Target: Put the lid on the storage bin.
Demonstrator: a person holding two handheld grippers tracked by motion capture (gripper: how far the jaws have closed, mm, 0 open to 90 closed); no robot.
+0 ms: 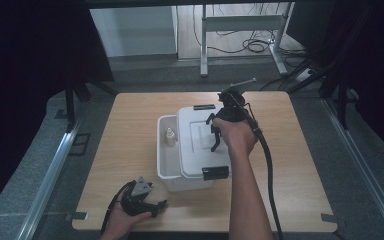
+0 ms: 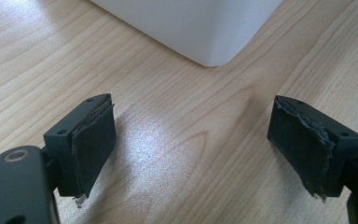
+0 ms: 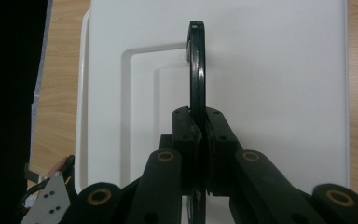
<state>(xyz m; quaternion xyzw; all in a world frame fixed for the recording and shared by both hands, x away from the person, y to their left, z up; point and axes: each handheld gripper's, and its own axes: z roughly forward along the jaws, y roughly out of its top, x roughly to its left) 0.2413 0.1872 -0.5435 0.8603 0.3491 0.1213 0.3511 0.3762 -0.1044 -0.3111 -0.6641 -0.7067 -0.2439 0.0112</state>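
From above, a white box (image 1: 172, 170) stood mid-worktop (image 1: 290, 165), its lid (image 1: 200, 145) shifted right so a small bottle (image 1: 170, 136) showed in the open left strip. The right gripper (image 1: 215, 131) gripped the lid's black handle (image 1: 214, 137). The left gripper (image 1: 147, 200) rested near the worktop's front edge.

Left gripper view: fingers (image 2: 91, 142) spread wide, released, over bare wood, the box's corner just ahead.

Right gripper view: fingers (image 3: 186, 128) clenched on the handle above the lid.

one box (image 1: 172, 172), one lid (image 1: 196, 145), one bottle (image 1: 170, 136)
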